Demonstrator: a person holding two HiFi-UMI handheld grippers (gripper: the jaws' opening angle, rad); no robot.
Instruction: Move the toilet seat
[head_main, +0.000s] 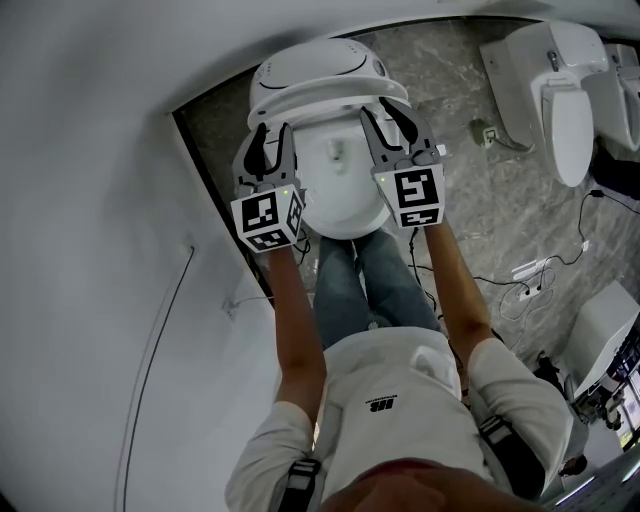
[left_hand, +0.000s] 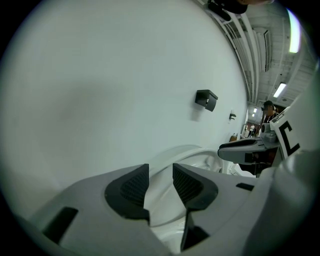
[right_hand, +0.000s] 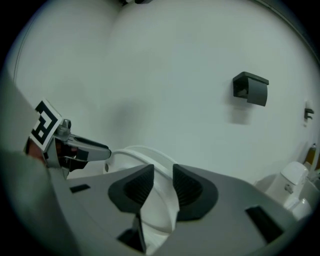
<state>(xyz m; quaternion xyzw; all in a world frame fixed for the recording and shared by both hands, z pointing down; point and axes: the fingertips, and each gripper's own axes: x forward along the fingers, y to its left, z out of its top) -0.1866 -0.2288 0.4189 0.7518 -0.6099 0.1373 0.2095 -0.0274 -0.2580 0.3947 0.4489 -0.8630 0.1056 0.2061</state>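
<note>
In the head view a white toilet stands below me, its bowl (head_main: 345, 200) open and its lid (head_main: 318, 65) tipped up at the back. The toilet seat (head_main: 330, 100) is lifted off the bowl. My left gripper (head_main: 270, 135) is at its left edge and my right gripper (head_main: 385, 115) at its right edge. In the left gripper view the seat rim (left_hand: 172, 155) runs through the gap of the left gripper (left_hand: 160, 182) without clearly touching the pads. In the right gripper view the seat rim (right_hand: 136, 152) fills the narrow gap of the right gripper (right_hand: 163, 182), pads against it.
A white wall rises close on the left, with a dark paper holder (right_hand: 251, 89) on it. Other white toilets (head_main: 565, 90) stand at the right on the stone floor. Cables and a power strip (head_main: 530, 272) lie beside the person's legs (head_main: 365, 280).
</note>
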